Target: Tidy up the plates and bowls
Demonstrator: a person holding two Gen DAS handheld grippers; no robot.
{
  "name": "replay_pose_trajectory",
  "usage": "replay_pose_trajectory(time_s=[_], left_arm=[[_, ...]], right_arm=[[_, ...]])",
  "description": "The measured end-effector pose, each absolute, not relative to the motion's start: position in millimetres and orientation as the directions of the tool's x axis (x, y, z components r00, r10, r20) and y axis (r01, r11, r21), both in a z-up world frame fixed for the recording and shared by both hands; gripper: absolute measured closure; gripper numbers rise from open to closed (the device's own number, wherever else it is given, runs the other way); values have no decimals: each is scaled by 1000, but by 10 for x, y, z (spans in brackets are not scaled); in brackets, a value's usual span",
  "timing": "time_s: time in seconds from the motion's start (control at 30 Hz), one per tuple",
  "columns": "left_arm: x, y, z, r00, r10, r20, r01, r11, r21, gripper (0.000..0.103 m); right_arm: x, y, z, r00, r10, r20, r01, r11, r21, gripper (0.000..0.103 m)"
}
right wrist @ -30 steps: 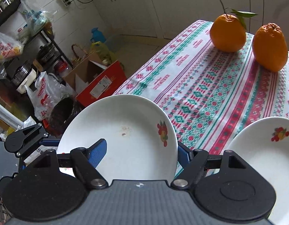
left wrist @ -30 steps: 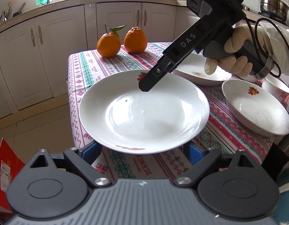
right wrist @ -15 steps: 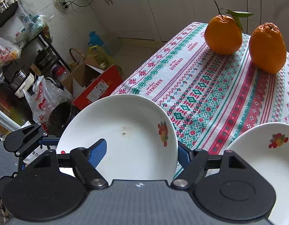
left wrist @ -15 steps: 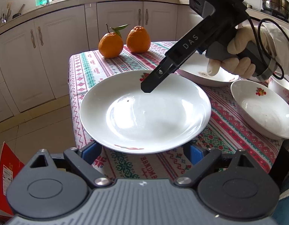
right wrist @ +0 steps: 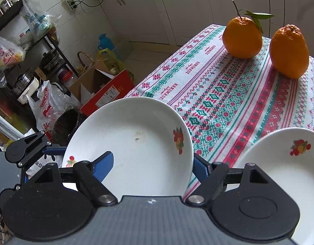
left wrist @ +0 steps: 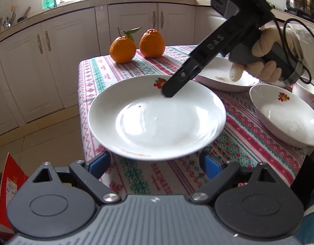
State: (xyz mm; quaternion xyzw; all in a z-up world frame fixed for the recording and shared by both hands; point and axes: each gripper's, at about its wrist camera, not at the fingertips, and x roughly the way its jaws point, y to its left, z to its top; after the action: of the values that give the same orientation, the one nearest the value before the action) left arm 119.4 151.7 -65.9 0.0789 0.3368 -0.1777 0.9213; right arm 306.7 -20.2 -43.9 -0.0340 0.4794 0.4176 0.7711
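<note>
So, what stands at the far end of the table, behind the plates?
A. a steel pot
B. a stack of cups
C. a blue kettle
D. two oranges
D: two oranges stand side by side on the patterned cloth at the table's far end, beyond the plate; one has a stem with leaves.

A white plate (right wrist: pixel 136 149) with small fruit prints sits between the right gripper's (right wrist: pixel 150 163) spread blue fingers (right wrist: pixel 103 164), one over its inside, the other outside its rim. It overhangs the edge of the patterned tablecloth (right wrist: pixel 228 94). A second plate (right wrist: pixel 279 163) lies just beside it. Two oranges (right wrist: pixel 242 37) stand near the far edge. The left gripper (right wrist: pixel 26 149) shows behind the plate, and a red box (right wrist: pixel 108 96) on the floor
</note>
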Motion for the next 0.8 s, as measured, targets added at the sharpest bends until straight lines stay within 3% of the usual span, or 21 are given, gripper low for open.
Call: replay_pose_trajectory(time_s=[0.23, 0.57, 0.8], left_arm=[[856, 1527, -461, 769, -247, -590, 302, 953, -6, 4], [488, 1205, -119, 903, -207, -377, 236, 971, 33, 1], [386, 841, -35, 874, -291, -388, 334, 941, 48, 1]], right_arm=[[2712, -452, -53, 268, 645, -715, -714, 631, 302, 16], [1927, -893, 506, 469, 687, -555, -733, 654, 191, 6], [1455, -1348, 526, 581, 657, -480, -683, 715, 152, 0]])
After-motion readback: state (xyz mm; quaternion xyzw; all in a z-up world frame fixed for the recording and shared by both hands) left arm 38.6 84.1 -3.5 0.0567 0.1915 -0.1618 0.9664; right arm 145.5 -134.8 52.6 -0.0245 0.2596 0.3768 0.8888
